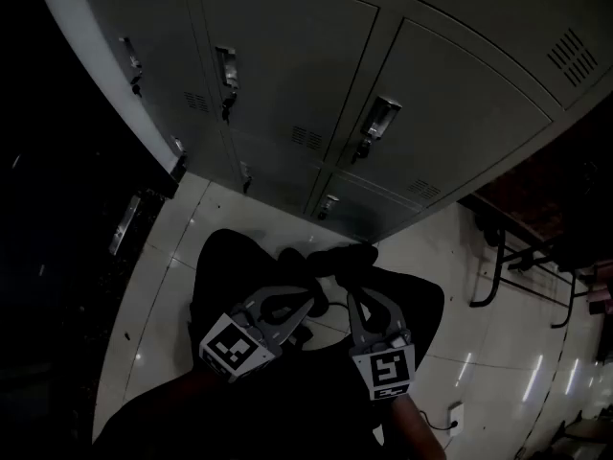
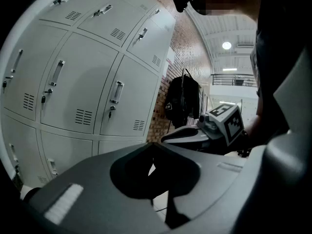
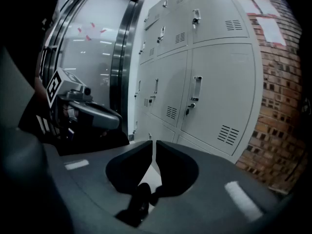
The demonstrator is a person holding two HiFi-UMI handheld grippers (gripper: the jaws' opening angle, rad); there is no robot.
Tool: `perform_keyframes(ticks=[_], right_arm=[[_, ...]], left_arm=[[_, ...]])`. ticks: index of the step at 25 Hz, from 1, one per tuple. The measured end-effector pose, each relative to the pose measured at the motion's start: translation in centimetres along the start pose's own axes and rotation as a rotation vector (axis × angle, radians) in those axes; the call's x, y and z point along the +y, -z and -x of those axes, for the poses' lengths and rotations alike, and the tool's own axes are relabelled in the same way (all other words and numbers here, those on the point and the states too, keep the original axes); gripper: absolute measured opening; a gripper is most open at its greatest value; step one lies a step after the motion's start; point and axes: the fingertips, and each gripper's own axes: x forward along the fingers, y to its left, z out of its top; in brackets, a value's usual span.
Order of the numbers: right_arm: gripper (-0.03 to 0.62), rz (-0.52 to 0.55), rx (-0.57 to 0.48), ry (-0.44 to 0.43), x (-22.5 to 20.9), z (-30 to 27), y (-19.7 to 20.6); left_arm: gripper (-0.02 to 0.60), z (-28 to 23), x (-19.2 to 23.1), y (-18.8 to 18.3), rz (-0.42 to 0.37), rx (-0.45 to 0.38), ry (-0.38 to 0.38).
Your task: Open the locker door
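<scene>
A bank of grey lockers (image 1: 287,84) fills the top of the head view, every door closed, each with a metal latch handle (image 1: 379,120). Both grippers hang low in front of the person's dark clothing, well short of the lockers. The tips of my left gripper (image 1: 308,291) meet, with nothing held, and in its own view the left gripper (image 2: 155,144) points toward a door handle (image 2: 116,92). My right gripper (image 1: 356,297) sits beside it. In its own view the right gripper (image 3: 154,143) shows only a hairline slit between the jaws, which hold nothing, and a closed door (image 3: 214,96) lies ahead.
White tiled floor (image 1: 239,214) runs up to the lockers. Black metal furniture legs (image 1: 496,268) stand at the right, and a floor socket (image 1: 455,415) lies near them. A black backpack (image 2: 183,99) hangs by the brick wall (image 3: 280,106). A glass partition (image 3: 92,48) is at the left.
</scene>
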Motion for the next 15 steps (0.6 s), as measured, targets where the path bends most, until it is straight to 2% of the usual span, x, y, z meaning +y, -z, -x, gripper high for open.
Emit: perform_keyframes(ticks=[11,15], right_arm=[[0.026,0.31,0.102,0.059,-2.5,-6.9,-2.5],[0.026,0.437,0.164,0.125,-4.7,-9.2,-2.9]], left_arm=[[0.012,0.9,3.7,0.1,0.042,-0.019,-0.033],[0.012,0.8,3.8,0.0,0.047,-0.03,-0.022]])
